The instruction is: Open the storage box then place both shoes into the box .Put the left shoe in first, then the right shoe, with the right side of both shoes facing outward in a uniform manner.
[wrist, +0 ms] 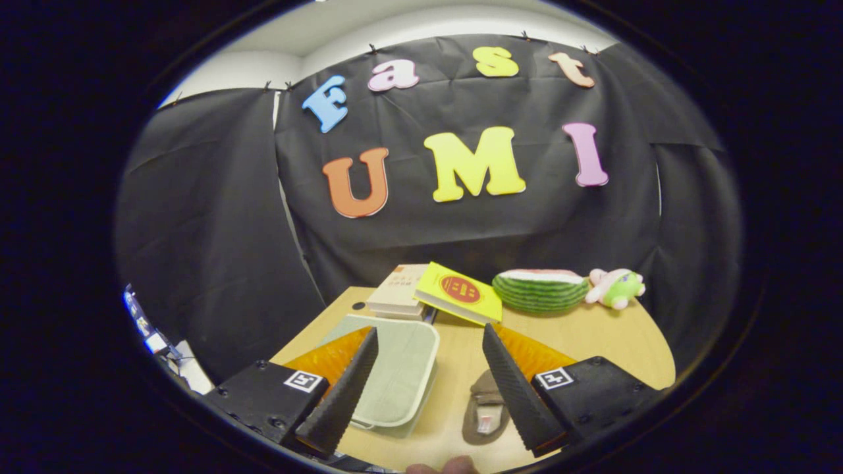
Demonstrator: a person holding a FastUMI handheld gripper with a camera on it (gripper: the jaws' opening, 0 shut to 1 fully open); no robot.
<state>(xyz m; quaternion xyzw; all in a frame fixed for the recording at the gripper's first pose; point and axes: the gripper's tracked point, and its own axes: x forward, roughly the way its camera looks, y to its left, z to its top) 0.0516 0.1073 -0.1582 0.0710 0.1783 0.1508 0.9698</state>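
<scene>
My gripper (pixel 429 342) is open, its two fingers spread wide above the wooden table (pixel 593 336) with nothing between them. The storage box (pixel 395 372), pale green with a cream rim and its lid closed, lies low between the fingers, close to the left finger (pixel 352 388). A brown shoe (pixel 486 411) lies on the table beside the box, right against the right finger (pixel 510 388), partly hidden by it. I see one shoe here.
Beyond the fingers a stack of books (pixel 398 293) carries a tilted yellow book (pixel 459 294). A watermelon-slice toy (pixel 540 289) and a pink-and-green plush (pixel 616 288) sit further right at the table's back. Fingertips of a person's hand (pixel 442 466) show at the near edge.
</scene>
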